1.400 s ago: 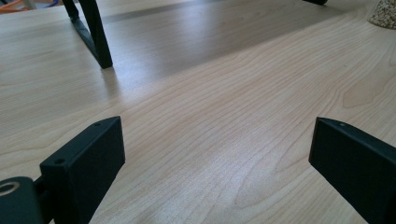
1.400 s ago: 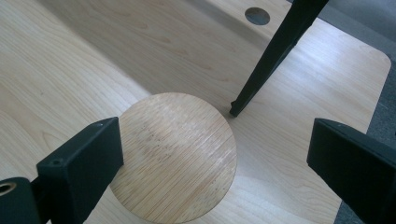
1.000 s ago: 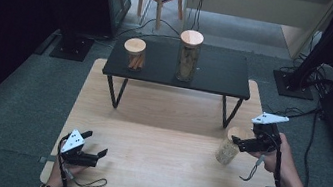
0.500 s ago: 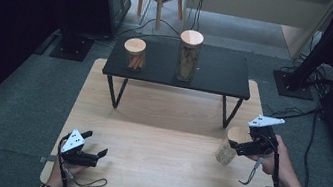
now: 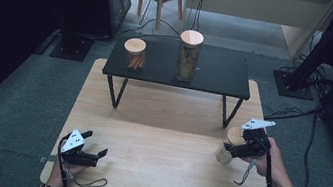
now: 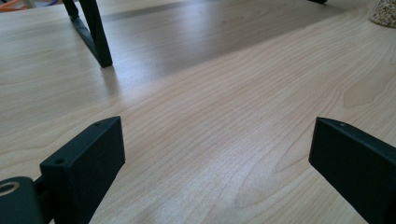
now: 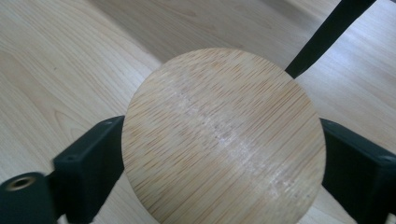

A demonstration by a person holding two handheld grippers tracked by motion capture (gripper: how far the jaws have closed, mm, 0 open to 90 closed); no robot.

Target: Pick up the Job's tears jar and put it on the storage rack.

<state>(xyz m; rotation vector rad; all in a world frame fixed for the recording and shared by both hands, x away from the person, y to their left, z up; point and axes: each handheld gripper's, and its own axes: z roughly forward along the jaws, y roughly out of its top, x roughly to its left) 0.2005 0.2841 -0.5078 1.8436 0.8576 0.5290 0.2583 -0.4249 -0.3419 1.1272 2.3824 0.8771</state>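
1. My right claw [image 5: 235,149] is at the right side of the wooden table [image 5: 157,173]. It is wrapped around a little jar [image 5: 227,148] with a round wooden lid [image 7: 223,140].
2. From the right gripper view I look down on that lid. One black jaw sits at each side of the jar, just under the lid's edge. They look tight on it, so I am gripping the jar.
3. The jar leans a bit in my claw. I cannot tell if its bottom touches the table.
4. The jar is near the right front leg of the small black table [image 5: 217,79] that stands on the wooden one.
5. My left claw [image 5: 95,149] is at the near left corner of the wooden table, well apart from the jar. Its jaws are spread wide with nothing between them, just bare wood.
6. In the left gripper view, a bit of the jar [image 6: 384,13] peeks in at the top right corner.
7. On the black table stand two more jars with wooden lids. The short jar [image 5: 134,54] is on the left and has brown sticks inside. The tall jar [image 5: 188,55] is near the middle.
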